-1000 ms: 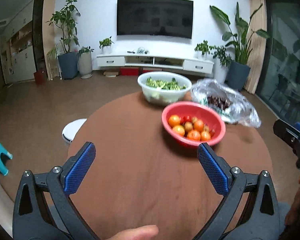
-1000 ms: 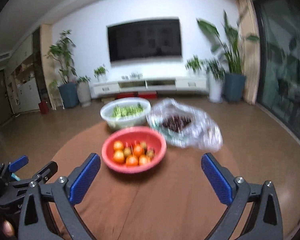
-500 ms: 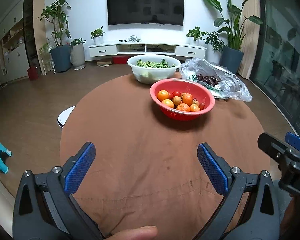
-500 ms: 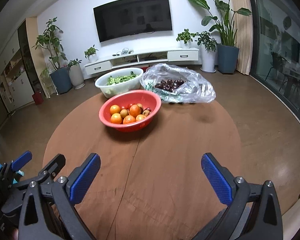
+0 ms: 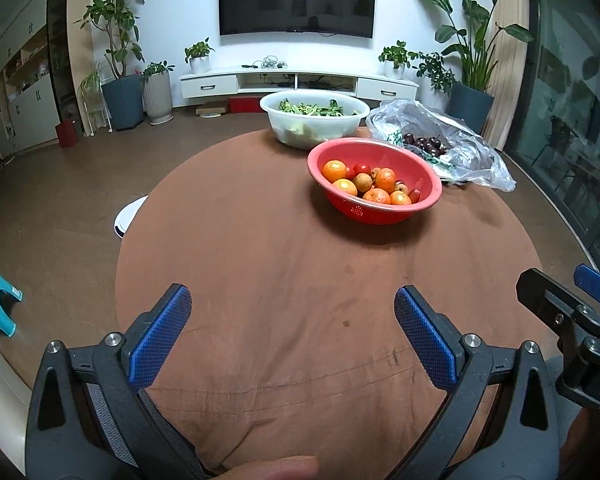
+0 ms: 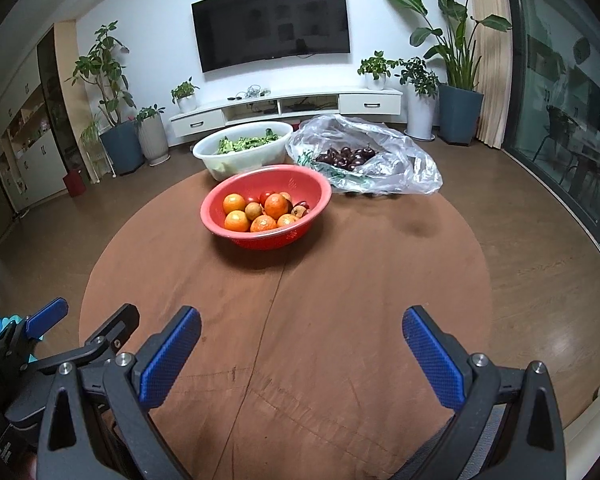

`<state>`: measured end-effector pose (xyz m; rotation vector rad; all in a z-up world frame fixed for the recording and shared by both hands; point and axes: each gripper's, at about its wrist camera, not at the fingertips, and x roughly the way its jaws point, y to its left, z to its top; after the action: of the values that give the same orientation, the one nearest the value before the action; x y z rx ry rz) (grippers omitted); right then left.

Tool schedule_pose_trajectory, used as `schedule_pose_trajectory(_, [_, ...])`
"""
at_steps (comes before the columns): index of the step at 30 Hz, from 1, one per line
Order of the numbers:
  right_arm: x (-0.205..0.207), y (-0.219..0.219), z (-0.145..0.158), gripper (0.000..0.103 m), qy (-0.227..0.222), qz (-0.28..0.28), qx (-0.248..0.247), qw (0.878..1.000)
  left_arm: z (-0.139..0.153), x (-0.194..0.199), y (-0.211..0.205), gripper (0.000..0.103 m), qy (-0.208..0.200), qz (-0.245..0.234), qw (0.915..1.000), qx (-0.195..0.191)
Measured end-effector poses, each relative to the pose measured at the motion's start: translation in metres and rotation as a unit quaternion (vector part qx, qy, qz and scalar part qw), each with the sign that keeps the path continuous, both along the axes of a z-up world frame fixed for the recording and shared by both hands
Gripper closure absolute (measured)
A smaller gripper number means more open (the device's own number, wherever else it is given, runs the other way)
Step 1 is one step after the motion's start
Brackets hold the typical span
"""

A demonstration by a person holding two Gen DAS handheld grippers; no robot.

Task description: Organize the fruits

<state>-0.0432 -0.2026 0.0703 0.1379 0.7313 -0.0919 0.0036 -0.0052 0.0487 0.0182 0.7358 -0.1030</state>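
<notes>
Two grippers, both with jaws spread wide and nothing between the blue pads. Left gripper [image 5: 292,312] sits low over the near edge of the round brown table [image 5: 260,280]; right gripper [image 6: 300,328] is beside it, also near edge — each shows at the margin of the other's view.

Red bowl [image 6: 260,236] is on the far half of the table, well apart from both grippers. It stands upright, opening up; being round, it has no long axis to call. Inside: oranges [image 6: 276,205], a few small red tomatoes [image 6: 266,196] and some brownish small fruits, piled loosely toward the bowl's middle.

White bowl [image 6: 240,162] of greens is just behind the red one, at the table's far edge — whether the two rims touch I cannot tell. Clear plastic bag [image 6: 400,160] lies to the right of the white bowl, crumpled, mouth open upward, dark cherries [image 6: 346,157] heaped in it. The bag spreads sideways along the far-right edge of the table.

Thumb tip [image 5: 272,468] visible at the bottom of the left view.
</notes>
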Motion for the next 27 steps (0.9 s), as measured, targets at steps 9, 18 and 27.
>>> schedule_pose_trajectory(9, [0.0019, 0.0026, -0.0044, 0.000, 0.007, 0.001, -0.002, 1.000, -0.0047, 0.0035, 0.0003, 0.000, 0.002, 0.001, 1.0000, 0.000])
schedule_pose_trajectory(18, [0.0016, 0.0032, -0.0046, 0.000, 0.008, 0.001, -0.003, 1.000, -0.0067, 0.0046, -0.0001, 0.000, 0.002, 0.001, 1.0000, 0.002])
schedule_pose_trajectory(27, [0.0015, 0.0034, -0.0043, 0.000, 0.008, 0.001, -0.003, 1.000, -0.0060, 0.0038, -0.0002, 0.000, 0.002, 0.001, 1.0000, 0.002])
